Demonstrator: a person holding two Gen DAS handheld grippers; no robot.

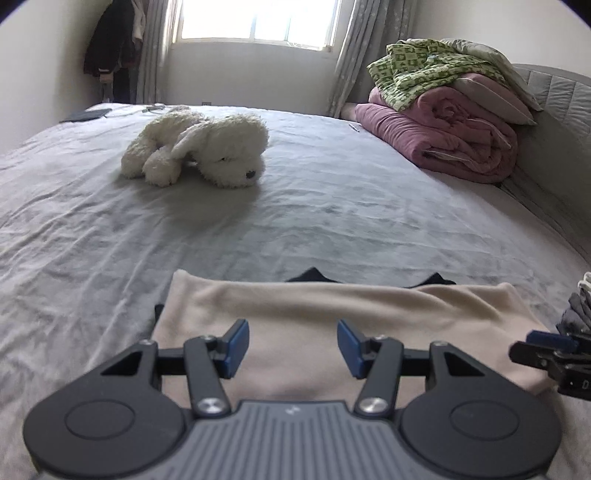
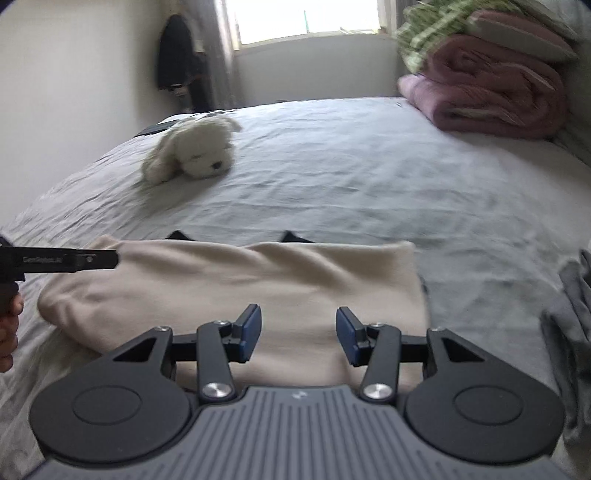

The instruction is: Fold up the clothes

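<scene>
Overhead-lit, rumpled grey bed beneath window.

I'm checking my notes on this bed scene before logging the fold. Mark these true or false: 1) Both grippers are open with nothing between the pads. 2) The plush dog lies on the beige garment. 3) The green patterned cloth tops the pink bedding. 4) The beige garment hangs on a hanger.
1) The left gripper and right gripper are open and empty: true.
2) False: the plush dog lies on the bed sheet, well beyond the beige garment.
3) The green patterned cloth tops the pink bedding: true.
4) False: it lies flat on the sheet.
</scene>
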